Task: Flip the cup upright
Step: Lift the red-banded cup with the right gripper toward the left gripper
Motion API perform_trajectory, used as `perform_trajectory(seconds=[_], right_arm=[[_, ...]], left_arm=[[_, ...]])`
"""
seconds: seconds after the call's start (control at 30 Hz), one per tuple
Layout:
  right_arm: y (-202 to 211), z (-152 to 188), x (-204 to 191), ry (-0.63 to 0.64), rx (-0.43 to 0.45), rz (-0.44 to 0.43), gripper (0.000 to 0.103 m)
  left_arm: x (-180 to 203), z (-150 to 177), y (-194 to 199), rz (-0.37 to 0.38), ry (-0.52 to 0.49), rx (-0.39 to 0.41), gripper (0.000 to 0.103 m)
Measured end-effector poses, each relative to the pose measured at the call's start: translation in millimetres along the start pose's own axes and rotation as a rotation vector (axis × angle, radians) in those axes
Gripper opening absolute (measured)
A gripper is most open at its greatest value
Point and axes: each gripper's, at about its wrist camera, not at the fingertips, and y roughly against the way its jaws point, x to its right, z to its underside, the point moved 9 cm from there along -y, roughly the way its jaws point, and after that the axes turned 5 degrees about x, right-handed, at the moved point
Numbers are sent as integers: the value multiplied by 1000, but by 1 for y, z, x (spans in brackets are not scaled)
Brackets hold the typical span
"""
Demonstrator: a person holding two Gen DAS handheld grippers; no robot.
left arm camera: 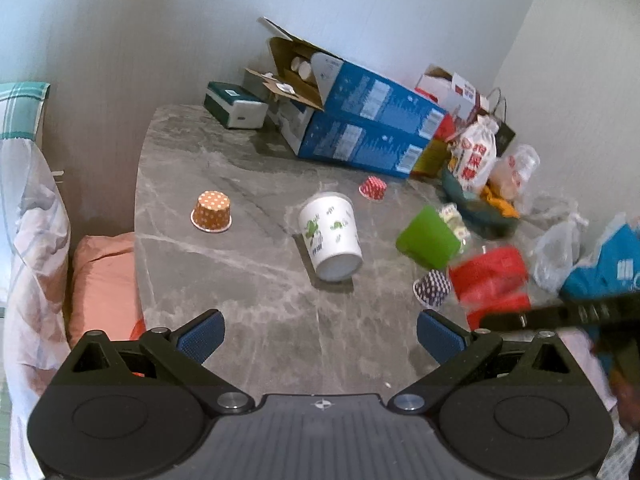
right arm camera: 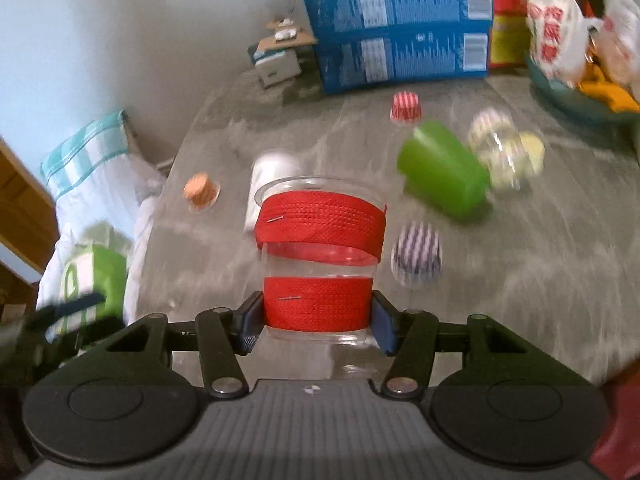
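Note:
My right gripper (right arm camera: pixel 316 326) is shut on a clear plastic cup with two red bands (right arm camera: pixel 318 240) and holds it above the grey table, its rim pointing away from the camera. The same cup shows blurred in the left wrist view (left arm camera: pixel 490 282), with the right gripper (left arm camera: pixel 560 314) at the right edge. My left gripper (left arm camera: pixel 318 332) is open and empty over the table's near side. A white paper cup with green print (left arm camera: pixel 330 236) lies on its side ahead of it. A green cup (left arm camera: pixel 428 236) also lies on its side.
An orange dotted cupcake liner (left arm camera: pixel 212 212), a red one (left arm camera: pixel 373 188) and a dark patterned one (left arm camera: pixel 433 288) sit on the marble table (left arm camera: pixel 240 280). Blue boxes (left arm camera: pixel 368 120), bags and a bowl of snacks (left arm camera: pixel 476 200) crowd the back and right.

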Motion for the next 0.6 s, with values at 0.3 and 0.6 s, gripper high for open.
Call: perform_trajectory(seconds=[0.3,0.6], right_arm=[[-33,55,-14,-136,-123,-114,57],[-39,76,-22,-138,-141,-125,57]], left_arm=[[20,23,-3,51,-8,-76,103],[27,34,-23,69,34,-141,103]])
